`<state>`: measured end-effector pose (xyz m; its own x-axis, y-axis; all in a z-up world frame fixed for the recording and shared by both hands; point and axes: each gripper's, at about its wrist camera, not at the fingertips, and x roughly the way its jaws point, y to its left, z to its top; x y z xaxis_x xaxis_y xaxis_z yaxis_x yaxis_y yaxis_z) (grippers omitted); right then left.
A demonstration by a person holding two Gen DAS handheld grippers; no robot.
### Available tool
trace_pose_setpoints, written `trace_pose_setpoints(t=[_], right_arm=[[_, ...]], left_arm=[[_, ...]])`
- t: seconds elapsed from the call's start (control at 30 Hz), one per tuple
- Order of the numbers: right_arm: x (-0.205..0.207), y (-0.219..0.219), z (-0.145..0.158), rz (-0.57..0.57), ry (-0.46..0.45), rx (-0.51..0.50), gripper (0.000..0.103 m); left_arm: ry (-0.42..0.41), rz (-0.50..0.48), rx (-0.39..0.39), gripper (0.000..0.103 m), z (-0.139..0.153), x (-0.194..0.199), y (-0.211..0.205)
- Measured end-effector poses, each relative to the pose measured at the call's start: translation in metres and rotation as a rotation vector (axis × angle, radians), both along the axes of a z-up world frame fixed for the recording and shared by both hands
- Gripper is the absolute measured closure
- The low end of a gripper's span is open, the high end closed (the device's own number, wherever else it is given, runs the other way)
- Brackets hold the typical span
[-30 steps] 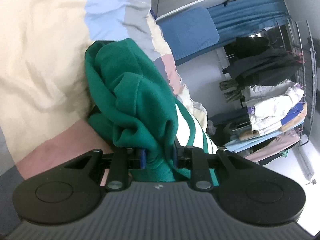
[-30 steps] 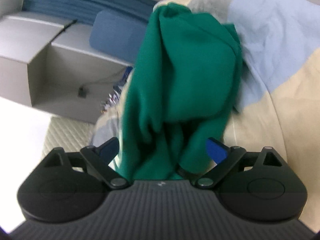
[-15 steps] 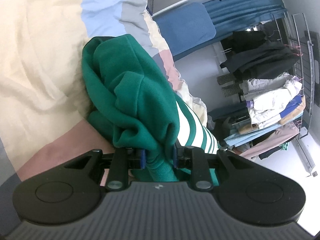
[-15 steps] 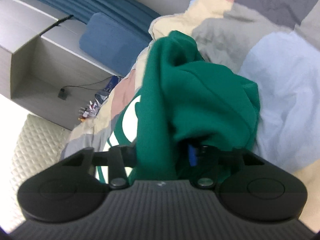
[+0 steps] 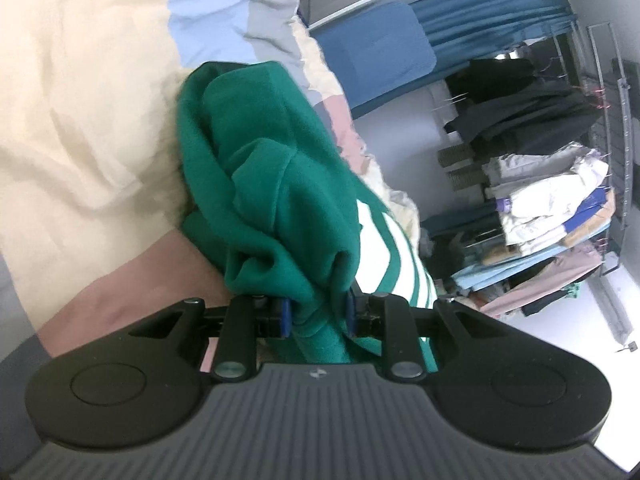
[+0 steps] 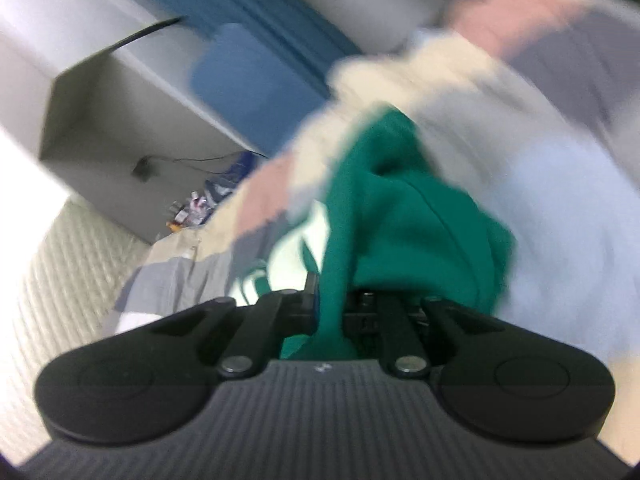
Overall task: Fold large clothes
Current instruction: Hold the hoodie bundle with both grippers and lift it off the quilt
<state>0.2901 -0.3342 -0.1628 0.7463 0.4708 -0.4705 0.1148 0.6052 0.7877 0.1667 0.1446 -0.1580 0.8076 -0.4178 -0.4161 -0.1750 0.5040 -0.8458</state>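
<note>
A green garment (image 5: 276, 184) with white stripes lies bunched on a patchwork bedspread (image 5: 80, 120) of cream, light blue, grey and pink. My left gripper (image 5: 316, 314) is shut on a thick fold of the green garment. In the right wrist view, which is blurred by motion, my right gripper (image 6: 334, 312) is shut on another fold of the same garment (image 6: 408, 224), and its white-striped part (image 6: 288, 252) hangs to the left.
A blue pillow (image 5: 376, 52) lies at the head of the bed. A clothes rack (image 5: 560, 184) piled with garments stands to the right. A grey box-like cabinet (image 6: 112, 112) and a quilted cream surface (image 6: 64, 280) lie left in the right wrist view.
My right gripper closed from open onto the green garment and is moving, blurring its view. My left gripper keeps its hold and has shifted only slightly.
</note>
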Motion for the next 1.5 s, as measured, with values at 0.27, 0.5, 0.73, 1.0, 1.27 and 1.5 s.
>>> trace_pose_setpoints(t=[0.27,0.5,0.73,1.0,1.27,1.5], right_arm=[[-0.018,0.008,0.003,-0.019,0.054,-0.031,0.057],[-0.012,0.013,-0.022,-0.009,0.163,0.04,0.014],[0.001,0.01,-0.044,-0.058,0.085,0.19,0.0],[0.033,0.015,-0.055,-0.035,0.032,0.189,0.0],[0.059,0.04,-0.051,0.071,-0.074,0.15,0.003],[0.053,0.042,-0.025,0.079,-0.168,0.086,0.051]], left_arm=[[0.021,0.006,0.002,0.075,-0.006,0.002,0.004],[0.02,0.007,0.01,0.075,-0.005,0.005,0.003],[0.017,0.011,0.002,0.075,-0.008,0.001,0.003],[0.012,0.023,-0.052,0.072,-0.017,0.004,0.005],[-0.007,0.049,-0.135,0.062,-0.03,0.01,0.008],[-0.059,0.054,-0.182,0.065,-0.038,0.019,0.009]])
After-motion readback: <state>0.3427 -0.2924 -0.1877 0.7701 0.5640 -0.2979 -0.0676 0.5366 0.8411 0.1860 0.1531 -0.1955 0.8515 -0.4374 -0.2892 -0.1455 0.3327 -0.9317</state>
